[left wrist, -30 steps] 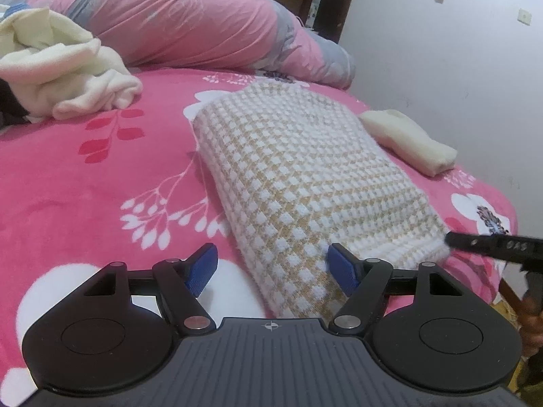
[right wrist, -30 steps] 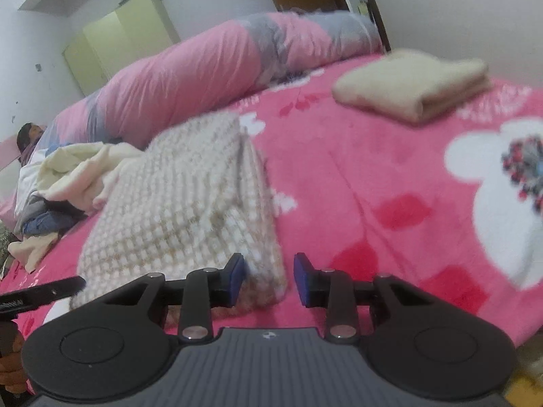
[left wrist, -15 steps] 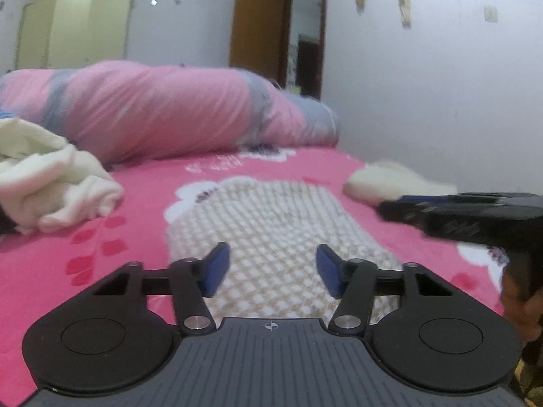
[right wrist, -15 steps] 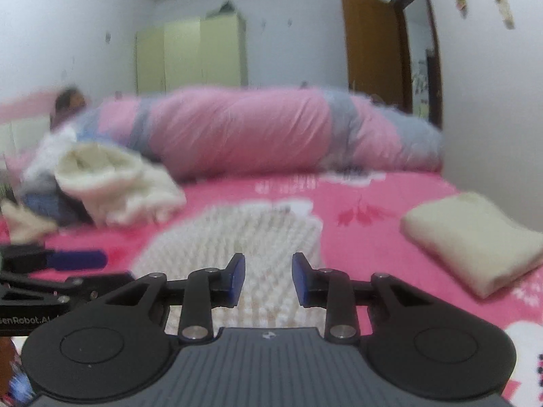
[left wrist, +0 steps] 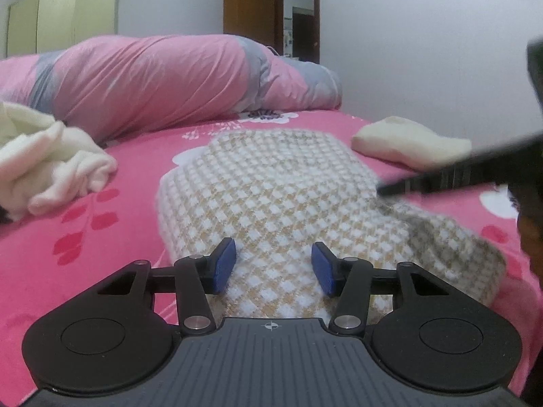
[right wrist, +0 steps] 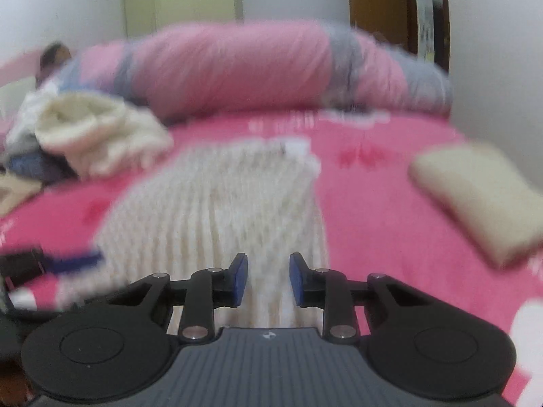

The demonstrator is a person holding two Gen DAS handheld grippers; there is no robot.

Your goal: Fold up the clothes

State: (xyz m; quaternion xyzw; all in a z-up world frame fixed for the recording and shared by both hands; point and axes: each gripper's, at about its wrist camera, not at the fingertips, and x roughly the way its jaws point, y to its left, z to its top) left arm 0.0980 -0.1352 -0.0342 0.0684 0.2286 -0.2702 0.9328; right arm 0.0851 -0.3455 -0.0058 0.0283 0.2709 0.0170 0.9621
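A folded white-and-tan checked knit garment (left wrist: 278,196) lies on the pink floral bed. My left gripper (left wrist: 274,268) is open, its blue pads on either side of the garment's near end, with cloth between them. My right gripper (right wrist: 267,279) is open over the same garment (right wrist: 217,210) at its near edge; that view is blurred. The right gripper's finger shows as a dark bar (left wrist: 458,173) at the garment's right side in the left wrist view. The left gripper (right wrist: 51,261) shows at the left in the right wrist view.
A folded cream cloth (left wrist: 407,144) lies to the right near the wall. A heap of unfolded cream clothes (left wrist: 44,159) lies to the left. A rolled pink and grey duvet (left wrist: 163,78) runs across the back of the bed (left wrist: 68,230). The bed's edge is at the right.
Both grippers have dropped back down and closed in on the garment's near end. The garment's right near corner now looks lifted and rumpled. Both stay open.
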